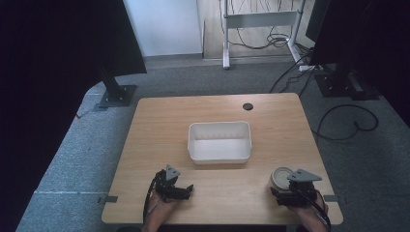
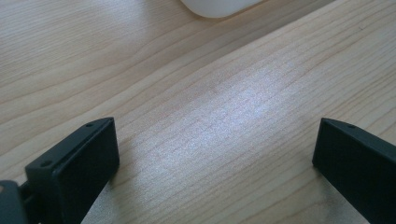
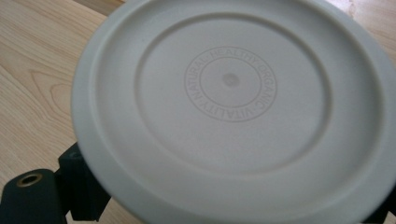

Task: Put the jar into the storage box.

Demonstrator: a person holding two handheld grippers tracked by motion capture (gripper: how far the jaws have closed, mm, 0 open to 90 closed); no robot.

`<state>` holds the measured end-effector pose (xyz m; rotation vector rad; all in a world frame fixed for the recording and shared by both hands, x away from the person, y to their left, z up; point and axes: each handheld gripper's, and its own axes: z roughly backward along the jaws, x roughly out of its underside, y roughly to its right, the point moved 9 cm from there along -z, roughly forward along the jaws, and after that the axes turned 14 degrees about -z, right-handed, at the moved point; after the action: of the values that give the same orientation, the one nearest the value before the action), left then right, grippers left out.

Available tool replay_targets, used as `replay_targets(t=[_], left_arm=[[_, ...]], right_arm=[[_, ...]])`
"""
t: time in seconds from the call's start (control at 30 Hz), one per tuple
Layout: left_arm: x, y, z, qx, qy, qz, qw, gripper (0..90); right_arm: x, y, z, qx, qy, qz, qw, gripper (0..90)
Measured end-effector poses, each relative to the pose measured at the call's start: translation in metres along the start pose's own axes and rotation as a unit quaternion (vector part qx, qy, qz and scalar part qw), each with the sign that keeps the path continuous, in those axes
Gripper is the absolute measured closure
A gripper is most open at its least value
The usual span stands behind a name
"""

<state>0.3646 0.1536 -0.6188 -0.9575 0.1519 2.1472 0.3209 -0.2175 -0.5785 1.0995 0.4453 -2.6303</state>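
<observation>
Round grey lid [image 3: 233,107], embossed in a ring with "NATURAL HEALTHY ORGANIC VITALITY", sits at the near right of the wooden worktop [image 1: 159,121], with the right gripper [image 1: 283,189] at it and that gripper's black jaws showing at either side of its rim, though I cannot tell whether they pinch it. At the near left the left gripper [image 1: 186,189] rests low over bare wood with its jaws spread wide apart. Farther back, mid-worktop, stands a white rectangular tub [image 1: 220,155], well apart from the lid.
</observation>
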Motion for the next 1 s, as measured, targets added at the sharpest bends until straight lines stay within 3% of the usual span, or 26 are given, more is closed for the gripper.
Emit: replay_targets(t=[1.0], left_arm=[[0.0, 0.0, 0.0, 0.0, 0.0, 0.0, 1.0, 0.1]], right_arm=[[-0.019, -0.025, -0.017, -0.027, 0.001, 0.015, 0.9995, 9.8]])
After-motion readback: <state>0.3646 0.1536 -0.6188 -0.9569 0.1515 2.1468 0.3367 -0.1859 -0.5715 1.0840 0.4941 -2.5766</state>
